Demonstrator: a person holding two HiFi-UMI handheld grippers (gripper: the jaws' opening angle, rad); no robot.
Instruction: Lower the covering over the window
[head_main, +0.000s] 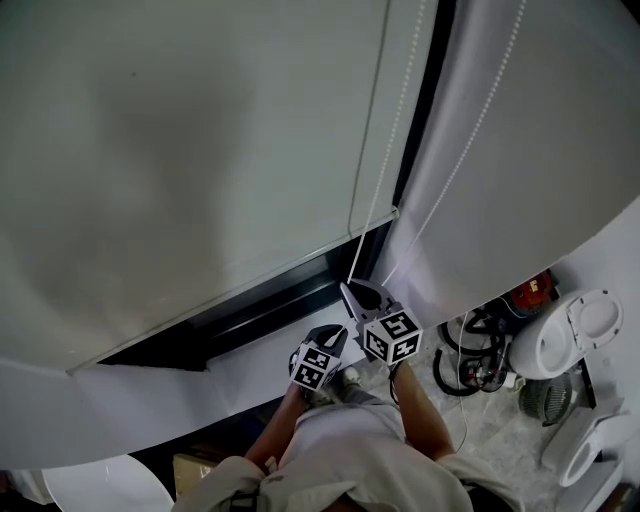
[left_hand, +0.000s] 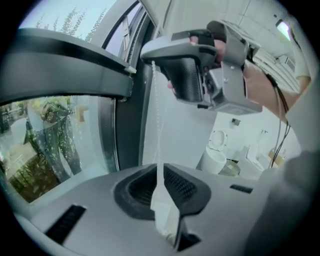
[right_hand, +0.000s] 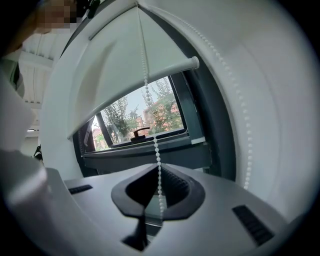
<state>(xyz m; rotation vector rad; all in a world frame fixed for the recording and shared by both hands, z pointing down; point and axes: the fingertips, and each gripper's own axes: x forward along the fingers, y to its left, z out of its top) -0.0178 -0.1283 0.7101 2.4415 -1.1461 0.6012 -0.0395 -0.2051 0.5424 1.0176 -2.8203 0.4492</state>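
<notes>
The pale grey fabric roller blind (head_main: 200, 150) hangs over most of the dark-framed window (right_hand: 140, 115). Its slim white bottom bar (head_main: 250, 290) sits low, so only a band of glass above the white sill (head_main: 270, 360) is uncovered; by that look the lowering is well along but not finished. The thing to work is the thin white beaded pull chain (right_hand: 156, 150), which drops from the top of the blind at its right edge. Both tools are on it. The right gripper (head_main: 352, 292) has its ribbed black fingers (right_hand: 175, 187) clenched on the chain, which runs up taut between them. The left gripper (head_main: 338, 335) sits just below on the same strand, and its fingers (left_hand: 180, 186) appear to be pinched around the chain too. The chain will likely be very light and limp, stiff only under tension. Its small beads should key into the ribbed pads and resist slipping, yet being small they could snap or jump the clutch if jerked. The best hold is probably on this one strand, close under the other hand, pulling straight along its line, not sideways. The fabric itself looks soft and easily creased, and is better left untouched.
</notes>
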